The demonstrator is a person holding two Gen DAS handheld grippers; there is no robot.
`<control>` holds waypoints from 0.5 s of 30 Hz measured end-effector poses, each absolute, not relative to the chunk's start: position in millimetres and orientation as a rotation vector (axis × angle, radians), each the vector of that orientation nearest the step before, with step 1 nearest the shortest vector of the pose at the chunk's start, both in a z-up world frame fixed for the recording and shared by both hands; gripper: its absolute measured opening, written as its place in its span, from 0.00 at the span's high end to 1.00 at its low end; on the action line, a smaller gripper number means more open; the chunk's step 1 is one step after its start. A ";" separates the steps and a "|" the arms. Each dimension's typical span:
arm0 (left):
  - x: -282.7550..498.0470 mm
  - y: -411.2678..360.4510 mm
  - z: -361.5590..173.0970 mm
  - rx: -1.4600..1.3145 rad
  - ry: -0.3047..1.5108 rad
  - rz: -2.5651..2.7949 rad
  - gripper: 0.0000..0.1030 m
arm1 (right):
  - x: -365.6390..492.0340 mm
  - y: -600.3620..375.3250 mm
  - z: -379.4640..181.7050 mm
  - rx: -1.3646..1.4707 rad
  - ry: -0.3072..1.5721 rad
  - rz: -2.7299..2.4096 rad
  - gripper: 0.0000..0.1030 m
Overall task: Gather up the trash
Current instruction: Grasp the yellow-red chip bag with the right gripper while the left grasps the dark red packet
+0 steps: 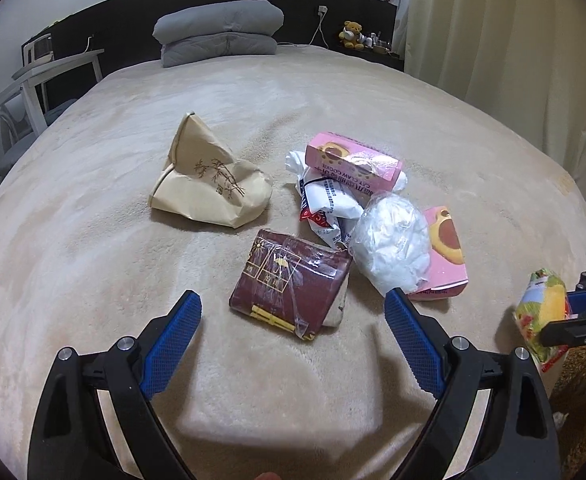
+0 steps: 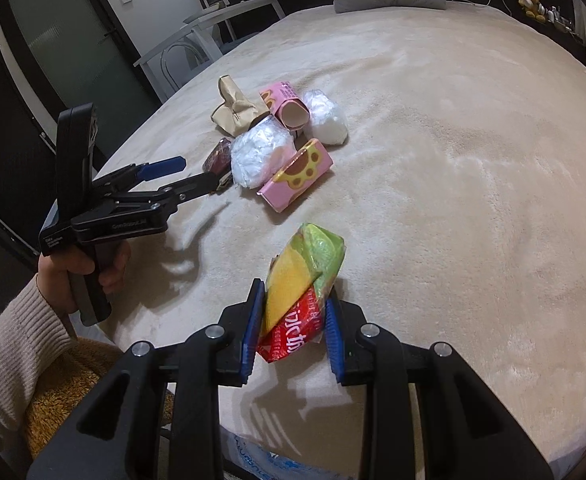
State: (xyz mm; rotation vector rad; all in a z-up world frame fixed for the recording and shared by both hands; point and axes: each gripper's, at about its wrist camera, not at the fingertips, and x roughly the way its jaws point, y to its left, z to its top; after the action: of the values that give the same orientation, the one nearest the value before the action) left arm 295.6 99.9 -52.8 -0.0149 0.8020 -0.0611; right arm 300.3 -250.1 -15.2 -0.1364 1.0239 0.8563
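The right tool [image 2: 293,312] is clamped on a crumpled snack wrapper [image 2: 303,276], yellow, green and red with white lettering on the red part. Its blue pads press the wrapper's lower half from both sides. The wrapper's long axis runs away from the camera and leans a little to the right, green end farthest out, red end nearest the tool. It hangs above the near edge of the bed [image 2: 453,160], just clear of the beige cover.

The left tool [image 1: 293,312] stands wide open with nothing between its pads, pointing down at the bed in front of a dark red packet [image 1: 289,284] wrapped in clear film. That packet lies flat, its long axis slanting from near left to far right. In the right wrist view a hand [image 2: 81,276] in a ribbed cream sleeve grips the left tool's handle beside the bed's left edge.

Behind the red packet the rest of the trash sits in a loose cluster near the bed's middle: a creased brown paper bag [image 1: 209,184] standing in a peak, two pink cookie boxes [image 1: 353,160] [image 1: 445,256], a bunched clear plastic bag [image 1: 393,240] and a white printed wrapper [image 1: 329,204]. The things in the cluster touch or overlap.

The bed's cover is open to the right of and beyond the cluster, up to the folded grey bedding [image 1: 219,32] at the headboard.
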 end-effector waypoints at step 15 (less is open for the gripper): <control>316.1 93.9 -64.1 0.045 0.823 0.012 0.36 | 303.9 -260.7 -11.4 -0.106 1.008 0.866 0.71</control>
State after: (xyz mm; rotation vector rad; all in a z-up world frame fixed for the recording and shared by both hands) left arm 316.1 93.9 -64.1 0.0450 0.8229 0.0117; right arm 303.9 -260.7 -11.4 -0.1055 1.0085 0.8664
